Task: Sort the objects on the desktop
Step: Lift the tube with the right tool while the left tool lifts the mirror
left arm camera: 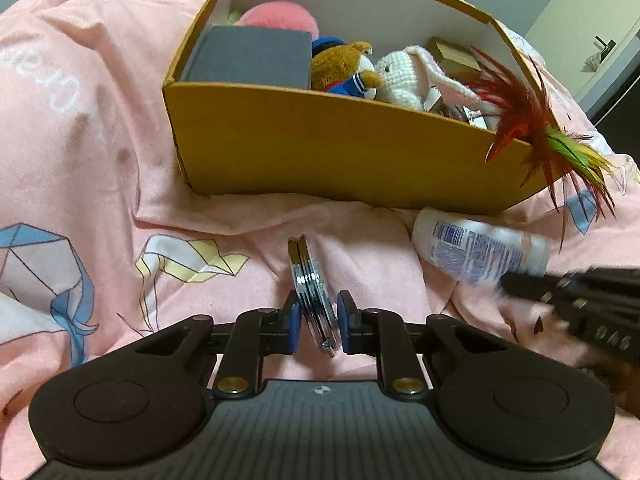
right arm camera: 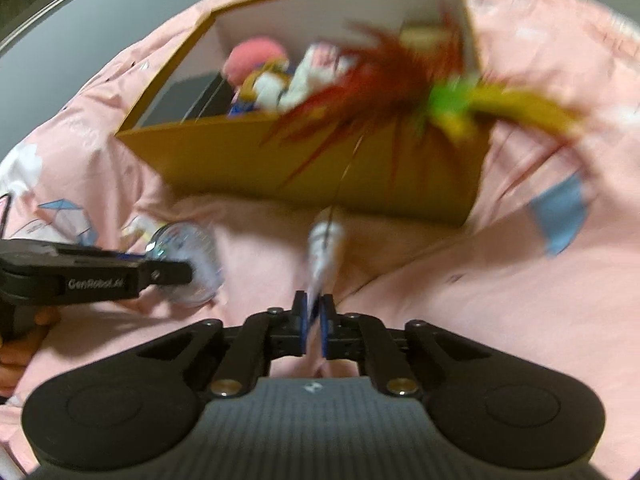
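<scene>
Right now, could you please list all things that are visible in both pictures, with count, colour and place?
cardboard box: one, yellow-brown, open, on the pink blanket
blanket: one, pink with printed shapes, under everything
grey block: one, in the box, left end
pink plush: one, in the box, behind the block
teddy bear: one, brown, in the box
crochet rabbit: one, white, beside the bear
feather toy: one, red, green, yellow, at the box's right corner
bottle: one, white, lying before the box
clear discs: a stack, between the left pads
left gripper: black
right gripper: black, shut on a thin white piece
</scene>
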The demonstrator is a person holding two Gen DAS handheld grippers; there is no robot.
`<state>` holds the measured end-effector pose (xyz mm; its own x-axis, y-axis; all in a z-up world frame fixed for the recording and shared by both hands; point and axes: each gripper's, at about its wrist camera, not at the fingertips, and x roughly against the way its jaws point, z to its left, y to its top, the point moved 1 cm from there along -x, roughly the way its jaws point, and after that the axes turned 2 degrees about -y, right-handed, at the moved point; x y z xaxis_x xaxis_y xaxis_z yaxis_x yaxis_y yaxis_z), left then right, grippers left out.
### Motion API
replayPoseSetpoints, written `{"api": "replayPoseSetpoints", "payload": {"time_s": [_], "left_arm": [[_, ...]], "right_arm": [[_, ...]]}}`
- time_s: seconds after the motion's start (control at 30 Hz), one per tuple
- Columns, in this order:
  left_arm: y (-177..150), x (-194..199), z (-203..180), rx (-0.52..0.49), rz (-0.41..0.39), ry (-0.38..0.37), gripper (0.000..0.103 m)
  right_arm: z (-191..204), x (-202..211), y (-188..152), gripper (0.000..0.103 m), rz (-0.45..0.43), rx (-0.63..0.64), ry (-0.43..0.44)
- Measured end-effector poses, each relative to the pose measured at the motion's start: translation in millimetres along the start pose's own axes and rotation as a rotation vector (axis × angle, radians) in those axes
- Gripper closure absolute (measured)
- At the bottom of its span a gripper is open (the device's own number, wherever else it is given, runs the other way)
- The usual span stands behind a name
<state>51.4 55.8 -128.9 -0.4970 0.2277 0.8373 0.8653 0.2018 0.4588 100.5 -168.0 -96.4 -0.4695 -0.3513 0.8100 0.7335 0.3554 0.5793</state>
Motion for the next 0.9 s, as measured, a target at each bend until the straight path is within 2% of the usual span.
{"api": "replayPoseSetpoints", "payload": {"time_s": [0.17, 0.37, 0.6, 0.9], "left_arm": [[1, 10, -3, -0.019, -0.033, 0.014, 0.088], [9, 26, -3, 0.008, -0.054, -0.006, 0.088], [24, 57, -19, -0.004, -0.09, -0.036, 0.088], [58, 94, -37, -0.043, -0.178, -0.087, 0.088]], "right_arm": [[-4, 22, 9, 0.1, -0.083, 0.043, -0.032], [-6, 43, 21, 0.101, -0.12, 0.032, 0.024], [-2, 71, 37, 0.101, -0.146, 0.025, 0.142], [12, 109, 78, 0.101, -0.276, 0.119, 0.218]]}}
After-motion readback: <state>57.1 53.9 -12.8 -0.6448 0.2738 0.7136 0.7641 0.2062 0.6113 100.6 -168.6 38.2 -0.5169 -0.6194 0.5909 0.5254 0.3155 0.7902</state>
